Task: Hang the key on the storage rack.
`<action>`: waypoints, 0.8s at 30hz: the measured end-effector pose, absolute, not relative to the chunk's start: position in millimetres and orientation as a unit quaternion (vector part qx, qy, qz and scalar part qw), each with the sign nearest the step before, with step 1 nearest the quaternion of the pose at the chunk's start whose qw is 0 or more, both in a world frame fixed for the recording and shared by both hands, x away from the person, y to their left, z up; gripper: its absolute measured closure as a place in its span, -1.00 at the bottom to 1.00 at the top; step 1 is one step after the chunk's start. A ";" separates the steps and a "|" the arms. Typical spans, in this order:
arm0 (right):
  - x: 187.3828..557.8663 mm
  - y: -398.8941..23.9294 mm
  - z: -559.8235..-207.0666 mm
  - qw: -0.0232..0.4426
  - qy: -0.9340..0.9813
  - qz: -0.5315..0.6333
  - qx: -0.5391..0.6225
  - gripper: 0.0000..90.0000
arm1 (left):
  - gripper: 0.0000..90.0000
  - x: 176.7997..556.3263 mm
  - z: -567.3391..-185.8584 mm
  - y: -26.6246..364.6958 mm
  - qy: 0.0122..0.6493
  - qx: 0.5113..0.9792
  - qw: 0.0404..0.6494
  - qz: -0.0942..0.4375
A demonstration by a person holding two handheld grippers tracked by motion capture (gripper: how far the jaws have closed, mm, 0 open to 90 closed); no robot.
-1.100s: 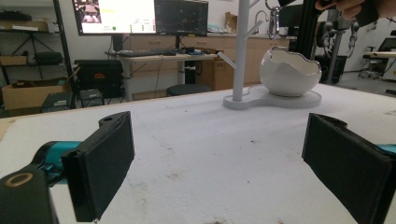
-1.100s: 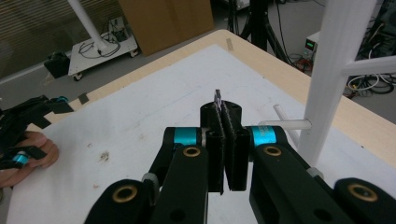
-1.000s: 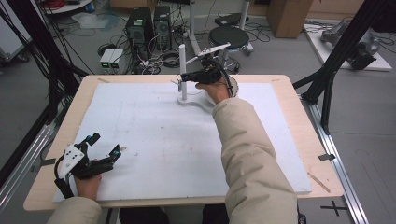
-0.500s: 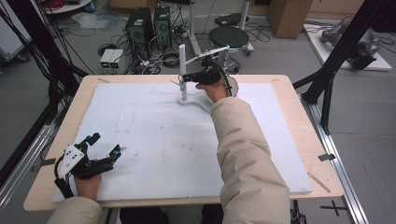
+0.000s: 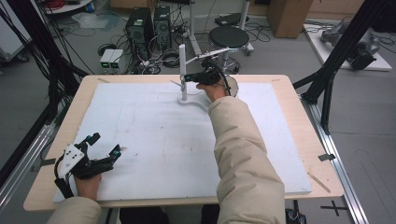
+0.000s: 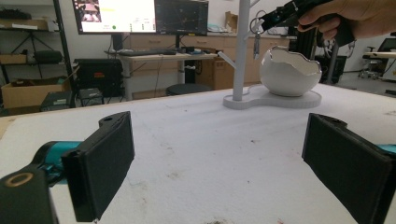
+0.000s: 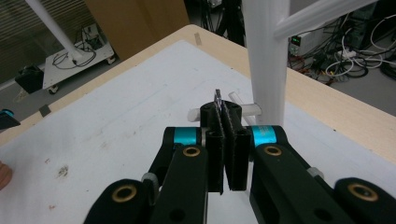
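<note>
The right gripper (image 7: 227, 154) pinches a small metal key ring (image 7: 218, 100) tight, right beside the white stand (image 5: 183, 70) and by its little side peg. The left gripper (image 5: 103, 144) rests on the white mat (image 5: 154, 140), far from the stand, jaws wide with nothing between them

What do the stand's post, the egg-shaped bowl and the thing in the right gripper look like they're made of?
Post: matte white, likely plastic or painted metal; smooth, no grain.
Bowl: glossy white, probably glazed ceramic; bright highlights, jagged cracked-shell rim.
Key ring with key: metal by its grey sheen, clamped in the right gripper.
Table cover: matte, white, looks like foam board, scuffed.
</note>
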State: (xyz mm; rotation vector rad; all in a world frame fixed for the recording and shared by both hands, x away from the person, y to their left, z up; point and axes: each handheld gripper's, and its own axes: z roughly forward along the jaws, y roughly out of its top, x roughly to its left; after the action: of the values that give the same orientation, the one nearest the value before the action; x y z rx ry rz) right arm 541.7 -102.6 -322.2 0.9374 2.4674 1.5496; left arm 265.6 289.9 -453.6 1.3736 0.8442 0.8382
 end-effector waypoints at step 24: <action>525.9 -117.5 -303.2 0.059 0.794 0.520 0.309 0.65 | -0.79 265.8 -453.4 290.6 0.369 0.596 0.615 0.362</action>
State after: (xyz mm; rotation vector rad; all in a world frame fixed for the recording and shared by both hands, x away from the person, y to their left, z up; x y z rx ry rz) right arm 525.9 -117.5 -303.2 0.9360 2.4045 1.5762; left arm 265.8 290.6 -453.4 1.3737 0.8493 0.8345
